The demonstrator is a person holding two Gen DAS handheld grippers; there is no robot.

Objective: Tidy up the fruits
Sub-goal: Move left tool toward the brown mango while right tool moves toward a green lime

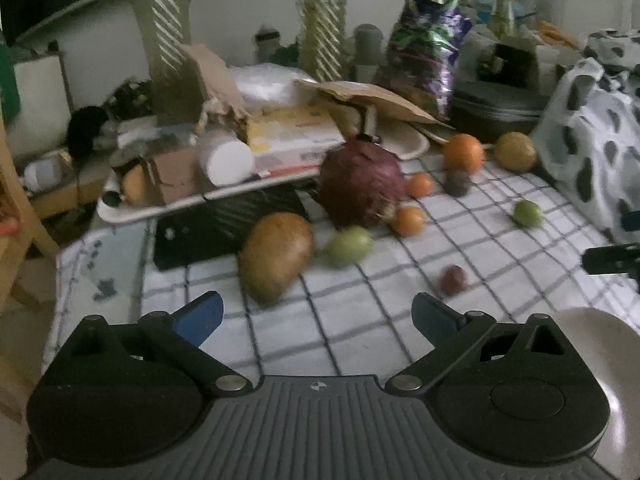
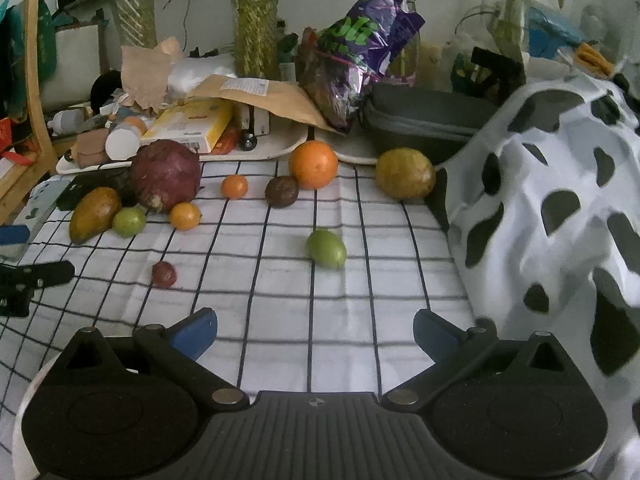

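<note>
Left wrist view: our left claw (image 1: 318, 318) is spread apart, empty, over the checked cloth (image 1: 360, 320). Mango (image 1: 276, 256) just ahead, lime (image 1: 350, 244) beside it.

Right wrist view: our right claw (image 2: 316, 334) is also apart, empty. Green fruit (image 2: 326, 248) lies alone mid-cloth; orange (image 2: 313, 164) sits farther back.

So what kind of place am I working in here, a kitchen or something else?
Most likely a lived-in home table, not a kitchen counter. The fruit lies on a checked cloth, with glass vases of plants behind it and household clutter such as a purple snack bag and a padded envelope.
</note>
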